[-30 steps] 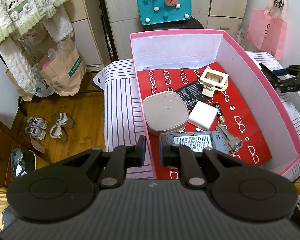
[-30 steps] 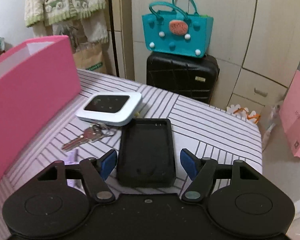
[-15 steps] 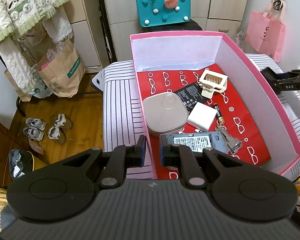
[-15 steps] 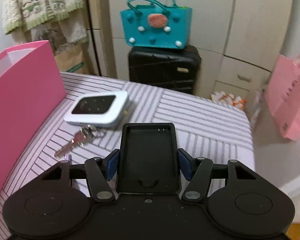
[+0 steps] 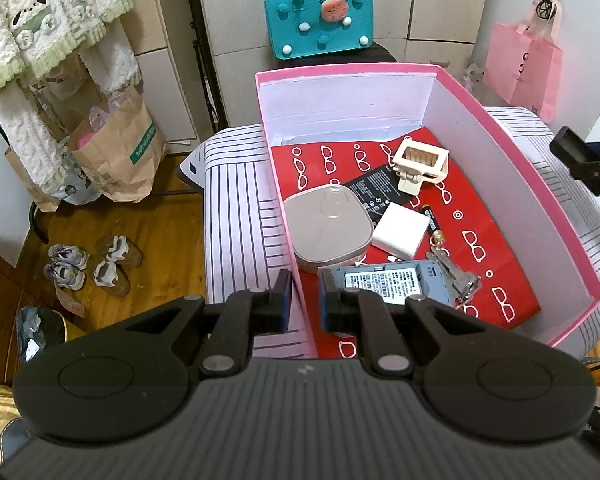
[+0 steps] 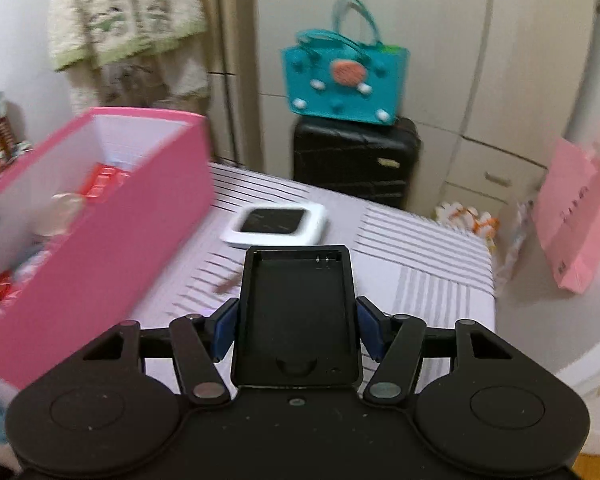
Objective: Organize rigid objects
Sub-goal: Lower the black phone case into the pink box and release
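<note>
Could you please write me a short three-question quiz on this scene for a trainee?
1. True or false: the right gripper is empty.
2. What does the left gripper clamp? A) the pink box's wall B) the keys C) the white charger block
3. Which item outside the box lies on the striped surface, just beyond the carried item?

Key:
1. False: its pads press the sides of a black phone case, lifted clear of the surface.
2. A: the near wall sits between its nearly shut fingers.
3. The white device with a dark screen.
</note>
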`<state>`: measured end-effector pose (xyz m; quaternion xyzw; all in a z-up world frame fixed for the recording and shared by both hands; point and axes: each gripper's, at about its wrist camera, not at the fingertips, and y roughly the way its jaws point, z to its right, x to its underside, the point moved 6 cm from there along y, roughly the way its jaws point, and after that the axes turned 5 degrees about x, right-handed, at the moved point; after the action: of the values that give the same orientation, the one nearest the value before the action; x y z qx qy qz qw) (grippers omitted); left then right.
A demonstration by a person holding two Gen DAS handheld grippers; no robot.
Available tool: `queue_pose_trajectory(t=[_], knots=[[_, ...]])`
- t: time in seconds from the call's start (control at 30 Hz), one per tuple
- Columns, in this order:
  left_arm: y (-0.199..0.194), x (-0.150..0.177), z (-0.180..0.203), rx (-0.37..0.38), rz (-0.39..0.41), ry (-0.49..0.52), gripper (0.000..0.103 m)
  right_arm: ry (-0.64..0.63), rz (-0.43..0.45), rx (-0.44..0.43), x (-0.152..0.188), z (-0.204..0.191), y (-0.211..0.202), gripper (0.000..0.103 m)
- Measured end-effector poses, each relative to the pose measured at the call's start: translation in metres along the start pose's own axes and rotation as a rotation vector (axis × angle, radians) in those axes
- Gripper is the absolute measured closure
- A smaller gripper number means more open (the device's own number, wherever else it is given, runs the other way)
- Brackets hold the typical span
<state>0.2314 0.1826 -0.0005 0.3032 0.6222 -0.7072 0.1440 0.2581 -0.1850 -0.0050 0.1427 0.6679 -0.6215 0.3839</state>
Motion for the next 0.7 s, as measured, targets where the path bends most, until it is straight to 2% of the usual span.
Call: queue_pose_trajectory(t=[0.43,0.7], knots=[[-0.006,0.004,0.0,0.013,0.007,0.01,0.092,-0.226,0.083,-0.178,-0.051,-0.103,-0.057,0.037],[-0.007,0.006,0.001,0.016,0.015,0.02,0.092,-0.371,0.045,-0.283,-0.055,-0.162,-0.043,0.037]])
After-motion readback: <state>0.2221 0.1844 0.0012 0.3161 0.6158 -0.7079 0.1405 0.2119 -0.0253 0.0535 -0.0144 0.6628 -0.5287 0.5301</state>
